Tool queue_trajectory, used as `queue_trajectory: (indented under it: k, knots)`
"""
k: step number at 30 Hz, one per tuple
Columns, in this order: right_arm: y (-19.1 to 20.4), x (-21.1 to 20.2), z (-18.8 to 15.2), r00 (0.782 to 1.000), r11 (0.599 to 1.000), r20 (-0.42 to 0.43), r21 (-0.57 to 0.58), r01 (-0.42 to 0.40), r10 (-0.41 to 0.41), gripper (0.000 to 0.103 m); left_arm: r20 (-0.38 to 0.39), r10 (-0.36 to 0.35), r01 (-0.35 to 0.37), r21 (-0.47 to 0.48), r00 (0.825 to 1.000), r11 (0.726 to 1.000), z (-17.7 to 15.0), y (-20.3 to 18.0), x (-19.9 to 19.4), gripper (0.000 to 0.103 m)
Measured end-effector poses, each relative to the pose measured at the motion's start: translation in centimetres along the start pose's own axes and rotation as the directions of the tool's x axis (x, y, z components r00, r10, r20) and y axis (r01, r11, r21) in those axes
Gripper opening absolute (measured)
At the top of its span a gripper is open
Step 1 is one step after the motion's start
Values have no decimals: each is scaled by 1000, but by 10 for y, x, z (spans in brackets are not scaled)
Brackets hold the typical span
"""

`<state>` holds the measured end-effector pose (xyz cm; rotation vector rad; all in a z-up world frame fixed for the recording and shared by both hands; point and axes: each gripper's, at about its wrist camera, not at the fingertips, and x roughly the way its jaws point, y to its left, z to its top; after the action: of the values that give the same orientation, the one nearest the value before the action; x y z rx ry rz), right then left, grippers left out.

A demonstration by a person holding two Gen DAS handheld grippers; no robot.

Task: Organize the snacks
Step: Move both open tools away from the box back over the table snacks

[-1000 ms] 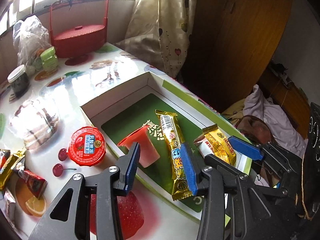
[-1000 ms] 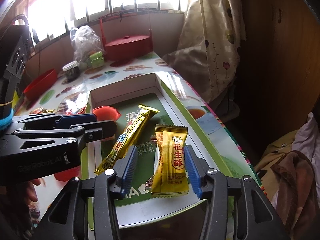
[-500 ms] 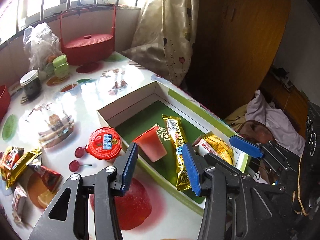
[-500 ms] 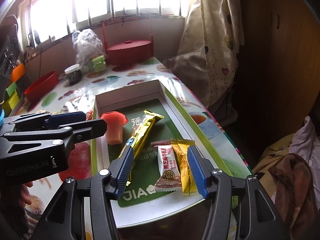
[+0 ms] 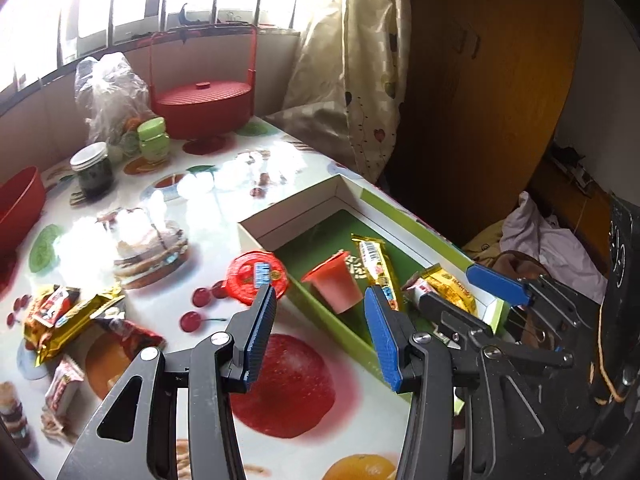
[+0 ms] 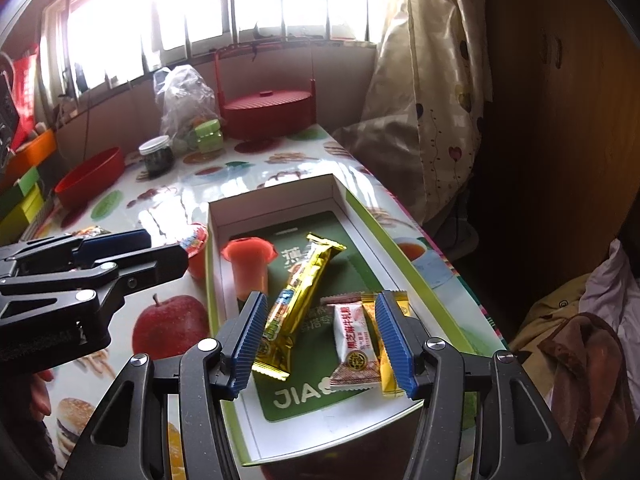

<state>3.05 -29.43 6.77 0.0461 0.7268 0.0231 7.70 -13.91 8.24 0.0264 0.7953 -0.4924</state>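
A green-and-white box (image 6: 272,200) (image 5: 288,216) stands open on the fruit-print table. In it lie a red jelly cup (image 6: 248,268) (image 5: 336,284) on its side, a long gold bar (image 6: 298,300) (image 5: 378,268), a white-and-red packet (image 6: 354,344) and a yellow packet (image 6: 400,300) (image 5: 446,288). Another jelly cup with a red lid (image 5: 250,276) sits just outside the box's left wall. My right gripper (image 6: 320,298) hangs open over the box's near end, holding nothing. My left gripper (image 5: 319,288) is open and empty above the box's left edge.
Several loose snack packets (image 5: 60,316) lie at the table's left. Further back are a red bowl (image 5: 20,204), a dark jar (image 5: 92,170), a green tub (image 5: 154,138), a plastic bag (image 5: 108,92) and a red handled basket (image 5: 204,108). The table edge runs along the box's right side.
My right gripper let go of the yellow packet, which now lies in the box beside the white packet. Both grippers widened, drew back and rose; the left one shifted left.
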Motion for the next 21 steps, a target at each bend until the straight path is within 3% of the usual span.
queue_trajectory:
  k: [21]
  knots:
    - [41, 8, 13, 996, 995, 15, -51, -88, 89, 56, 23, 93, -90, -112, 995, 990, -19, 63, -26, 47]
